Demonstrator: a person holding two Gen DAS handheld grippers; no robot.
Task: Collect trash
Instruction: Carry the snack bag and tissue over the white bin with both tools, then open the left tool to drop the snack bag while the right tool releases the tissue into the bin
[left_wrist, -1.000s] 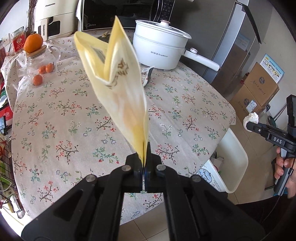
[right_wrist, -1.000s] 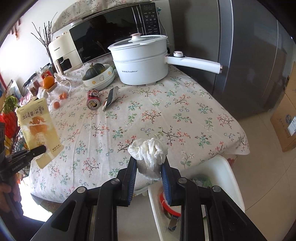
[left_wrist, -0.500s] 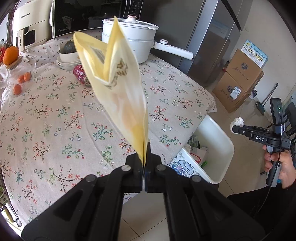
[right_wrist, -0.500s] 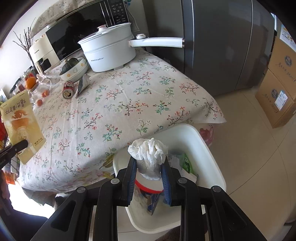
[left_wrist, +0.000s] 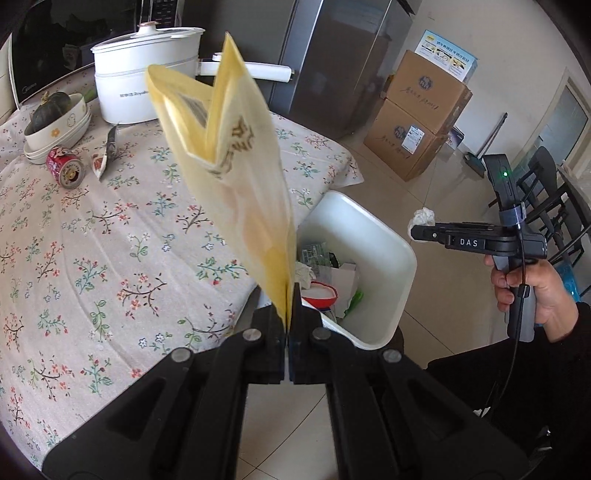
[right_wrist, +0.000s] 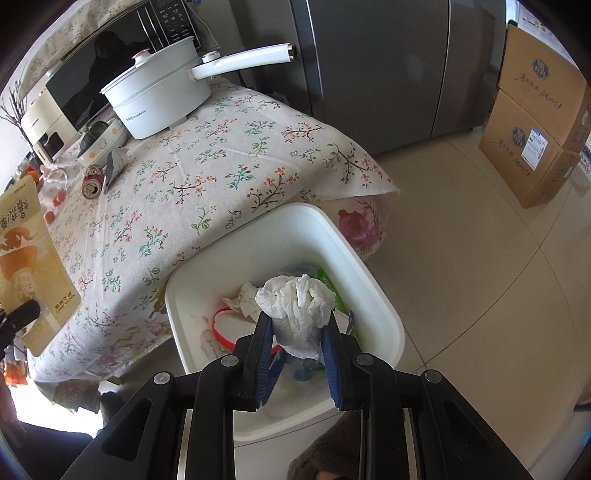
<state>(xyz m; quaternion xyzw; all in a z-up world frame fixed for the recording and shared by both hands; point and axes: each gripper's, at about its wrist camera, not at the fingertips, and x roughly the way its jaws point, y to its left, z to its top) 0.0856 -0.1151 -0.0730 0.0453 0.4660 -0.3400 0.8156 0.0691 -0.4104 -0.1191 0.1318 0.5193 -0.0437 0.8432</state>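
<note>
My left gripper (left_wrist: 290, 295) is shut on the bottom edge of an empty yellow snack bag (left_wrist: 236, 166), which stands up in front of the lens at the table's edge, beside the white trash bin (left_wrist: 391, 243). The same yellow bag (right_wrist: 29, 251) shows at the far left of the right wrist view. My right gripper (right_wrist: 297, 325) is shut on a crumpled white tissue (right_wrist: 299, 306) and hangs directly over the open bin (right_wrist: 369, 291), which holds several pieces of trash. In the left wrist view the right gripper (left_wrist: 417, 230) is held level by a hand, tissue (left_wrist: 424, 217) at its tip.
On the floral tablecloth (right_wrist: 221, 166) lie a red can (left_wrist: 64, 169) and a torn wrapper (left_wrist: 107, 153), near a bowl with a squash (left_wrist: 55, 118) and a white pot (left_wrist: 144, 88). A grey fridge (right_wrist: 388, 66) and cardboard boxes (right_wrist: 535, 122) stand beyond the bin.
Both grippers have swung from over the table toward the bin. The right gripper with the tissue now hangs over the bin's opening; the left with the yellow bag has reached the table edge beside it.
</note>
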